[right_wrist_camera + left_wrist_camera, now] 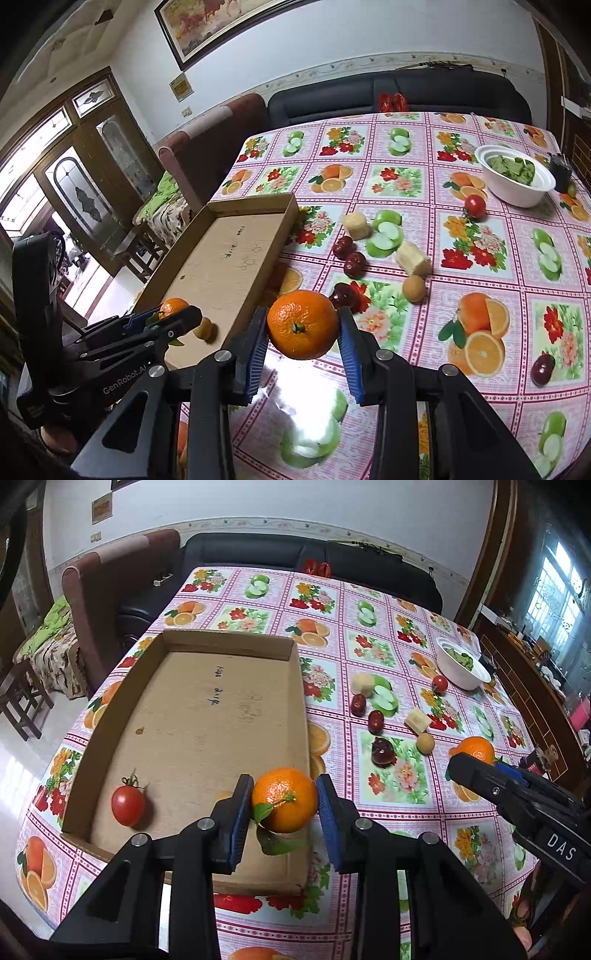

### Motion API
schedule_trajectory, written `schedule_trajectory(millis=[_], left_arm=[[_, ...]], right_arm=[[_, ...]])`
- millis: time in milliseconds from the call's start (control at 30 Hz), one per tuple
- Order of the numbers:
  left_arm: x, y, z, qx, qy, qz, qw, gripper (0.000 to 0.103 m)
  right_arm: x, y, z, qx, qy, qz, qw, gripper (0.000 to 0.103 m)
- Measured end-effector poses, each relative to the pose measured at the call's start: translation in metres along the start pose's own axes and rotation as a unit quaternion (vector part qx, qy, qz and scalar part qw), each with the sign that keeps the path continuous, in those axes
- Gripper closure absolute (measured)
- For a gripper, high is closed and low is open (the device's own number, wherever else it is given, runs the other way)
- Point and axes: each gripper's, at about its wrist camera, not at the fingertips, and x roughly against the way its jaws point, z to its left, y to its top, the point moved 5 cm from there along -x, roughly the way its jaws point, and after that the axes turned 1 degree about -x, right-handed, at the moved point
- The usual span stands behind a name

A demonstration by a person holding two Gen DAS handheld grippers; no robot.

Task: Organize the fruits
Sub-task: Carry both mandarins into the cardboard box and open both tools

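A shallow cardboard box lies on the fruit-print tablecloth; it also shows in the right wrist view. A red tomato and a small tan fruit lie in it. My left gripper is shut on an orange with green leaves, low over the box's near right corner. My right gripper is shut on a second orange, held above the table right of the box. Both also show in the left wrist view: gripper, orange.
Loose on the cloth right of the box: red dates, a dark red fruit, a tan round fruit, pale chunks, a tomato, another dark fruit. A white bowl of greens stands far right.
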Motion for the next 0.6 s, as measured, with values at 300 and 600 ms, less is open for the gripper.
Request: schedule_trajectory(millis=[300, 600], left_arm=[[0.003, 0.013, 0.051, 0.038, 0.026, -0.008, 0.9989, 0.071], [-0.007, 0.021, 0.098, 0.079, 0.054, -0.005, 0.9954, 0.071]], right_arm=[[-0.015, 0.010, 0.022, 0.022, 0.010, 0.005, 1.000, 0.066], [-0.042, 0.021, 0.060, 0.047, 0.035, 0.019, 0.998, 0.066]])
